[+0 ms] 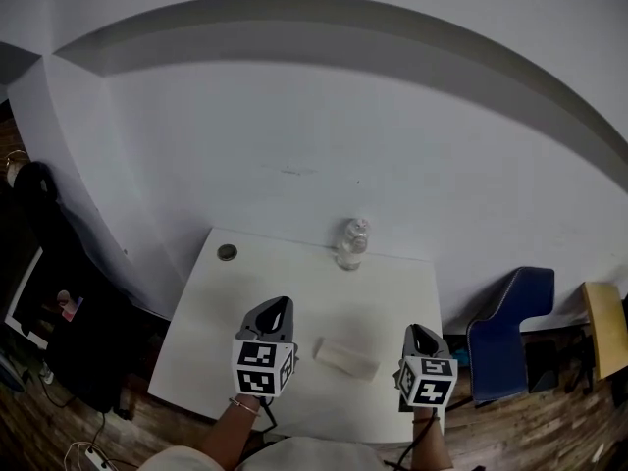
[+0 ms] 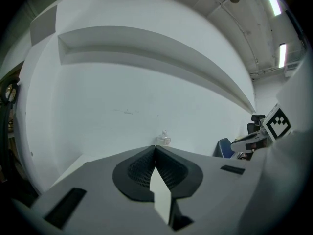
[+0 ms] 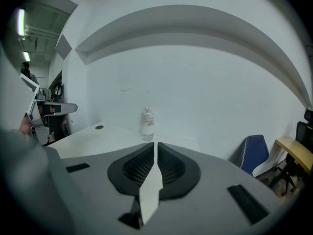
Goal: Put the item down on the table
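A white oblong packet (image 1: 345,358) lies flat on the white table (image 1: 216,312), near its front edge. It sits between my two grippers and neither touches it. In the head view my left gripper (image 1: 278,309) hangs to its left and my right gripper (image 1: 416,334) to its right, both above the table. The left gripper's (image 2: 155,149) jaws meet along their length with nothing between them. My right gripper (image 3: 155,144) is likewise shut and empty. Both gripper views look over the packet, so it is hidden there.
A clear water bottle (image 1: 351,243) stands at the table's far edge against the white wall, also the bottle (image 3: 147,124) ahead of the right gripper. A round grommet (image 1: 228,252) is at the far left corner. A blue chair (image 1: 510,332) and a yellow chair (image 1: 603,327) stand to the right.
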Demonstrator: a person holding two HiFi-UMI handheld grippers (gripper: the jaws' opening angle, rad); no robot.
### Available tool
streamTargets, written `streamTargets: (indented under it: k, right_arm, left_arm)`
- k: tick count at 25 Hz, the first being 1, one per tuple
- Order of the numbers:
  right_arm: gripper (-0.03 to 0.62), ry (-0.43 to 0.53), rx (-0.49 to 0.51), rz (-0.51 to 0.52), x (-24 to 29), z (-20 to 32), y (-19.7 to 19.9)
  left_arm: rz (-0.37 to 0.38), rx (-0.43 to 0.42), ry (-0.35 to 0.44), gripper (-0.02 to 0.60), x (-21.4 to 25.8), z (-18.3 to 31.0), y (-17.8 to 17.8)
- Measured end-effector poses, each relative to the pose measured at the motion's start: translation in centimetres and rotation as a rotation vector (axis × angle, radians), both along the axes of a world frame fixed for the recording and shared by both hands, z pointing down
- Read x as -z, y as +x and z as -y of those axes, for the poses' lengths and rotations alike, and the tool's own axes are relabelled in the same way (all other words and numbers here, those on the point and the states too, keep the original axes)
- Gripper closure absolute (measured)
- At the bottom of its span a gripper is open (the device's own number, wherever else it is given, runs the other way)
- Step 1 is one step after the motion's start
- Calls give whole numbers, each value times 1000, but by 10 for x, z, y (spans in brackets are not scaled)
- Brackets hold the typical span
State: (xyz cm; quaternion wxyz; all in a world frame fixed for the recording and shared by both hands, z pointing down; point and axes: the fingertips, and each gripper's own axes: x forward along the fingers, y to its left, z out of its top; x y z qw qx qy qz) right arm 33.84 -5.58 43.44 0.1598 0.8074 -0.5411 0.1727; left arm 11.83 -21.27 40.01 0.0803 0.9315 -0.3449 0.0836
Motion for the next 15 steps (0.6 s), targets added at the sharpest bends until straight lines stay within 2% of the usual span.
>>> streamTargets:
  k: [15]
  right_arm:
    - [560, -24, -8, -11, 0, -10, -3]
  left_arm:
    - [-3, 1, 7, 563, 2, -9, -3]
